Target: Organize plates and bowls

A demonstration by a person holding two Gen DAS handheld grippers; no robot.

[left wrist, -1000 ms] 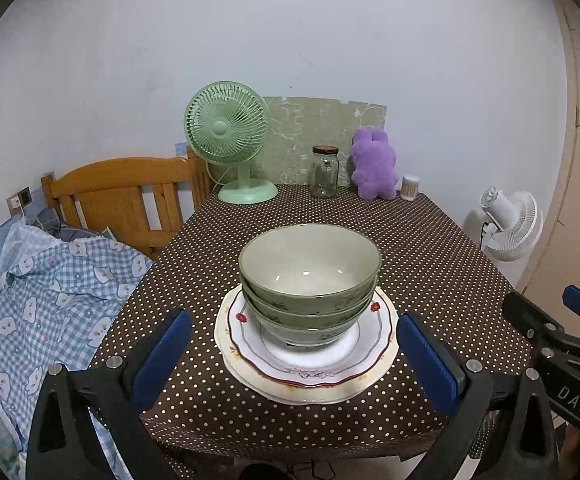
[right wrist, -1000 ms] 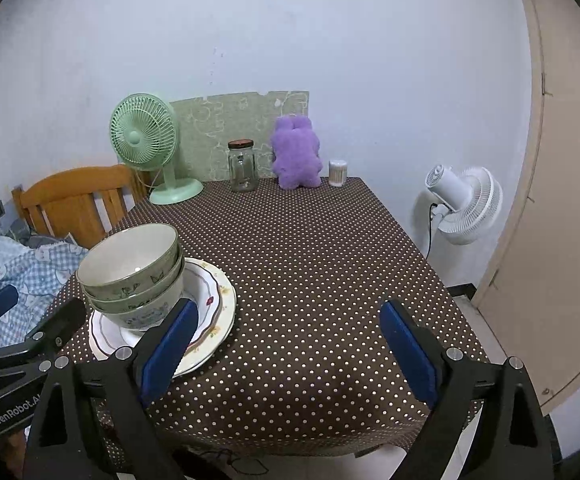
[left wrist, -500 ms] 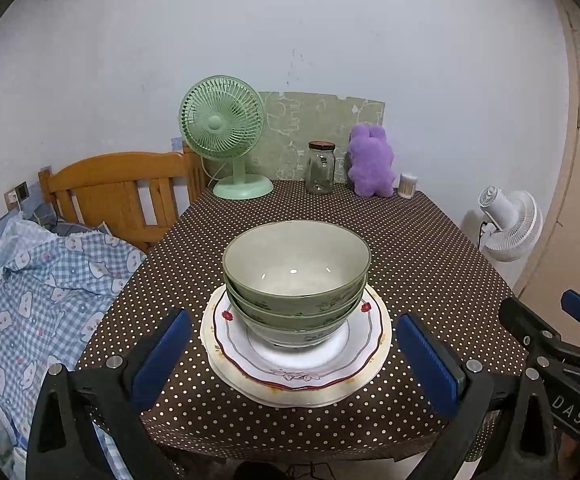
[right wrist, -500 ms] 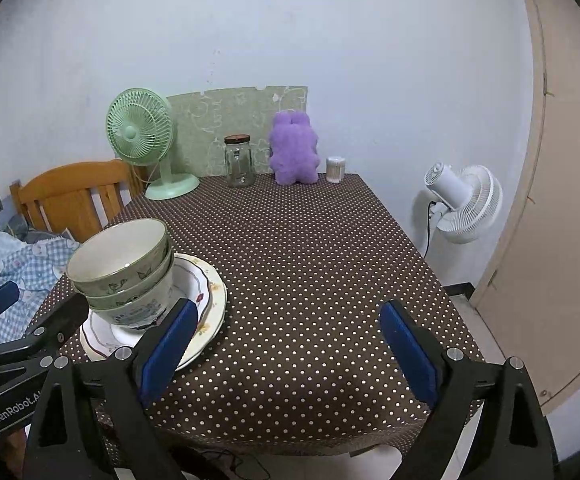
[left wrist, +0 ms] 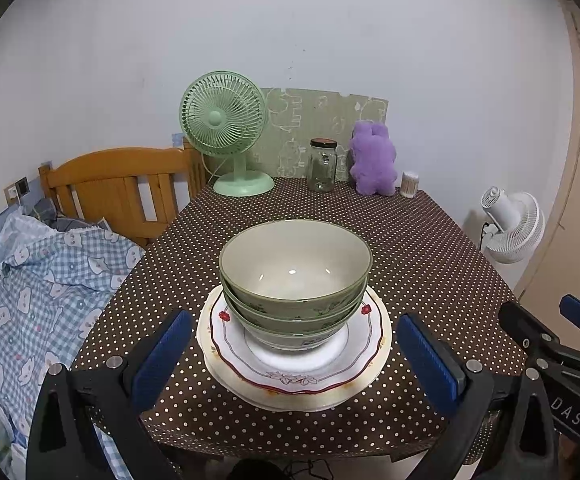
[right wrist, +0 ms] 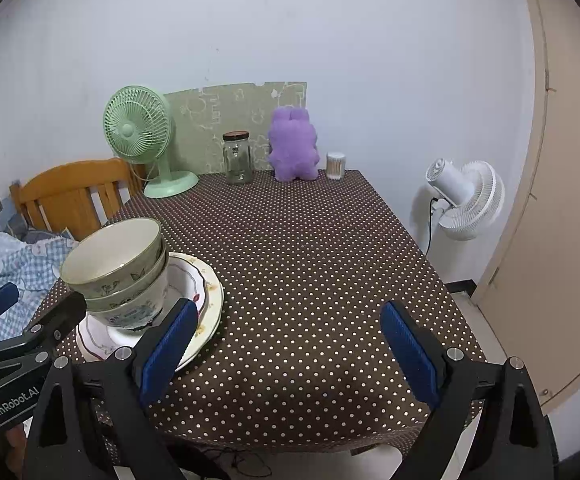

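Three nested bowls [left wrist: 295,280], green outside and cream inside, stand on stacked plates [left wrist: 290,376] with a red-trimmed white plate on top, near the front edge of the dotted brown table [left wrist: 430,248]. My left gripper [left wrist: 296,356] is open and empty, its blue pads either side of the plates, short of them. My right gripper [right wrist: 290,352] is open and empty over the table's front right part. In the right wrist view the bowls [right wrist: 118,272] and plates [right wrist: 210,304] sit at the left, beside its left pad.
At the table's back stand a green desk fan [left wrist: 226,128], a glass jar [left wrist: 322,165], a purple plush toy [left wrist: 372,164] and a small cotton-swab tub [left wrist: 410,185]. A wooden chair [left wrist: 122,188] with checked cloth [left wrist: 30,280] stands left. A white floor fan [right wrist: 466,200] stands right.
Both grippers have drawn back and slightly up from the table. The bowls and plates now look a little farther off. Nothing on the table moved.
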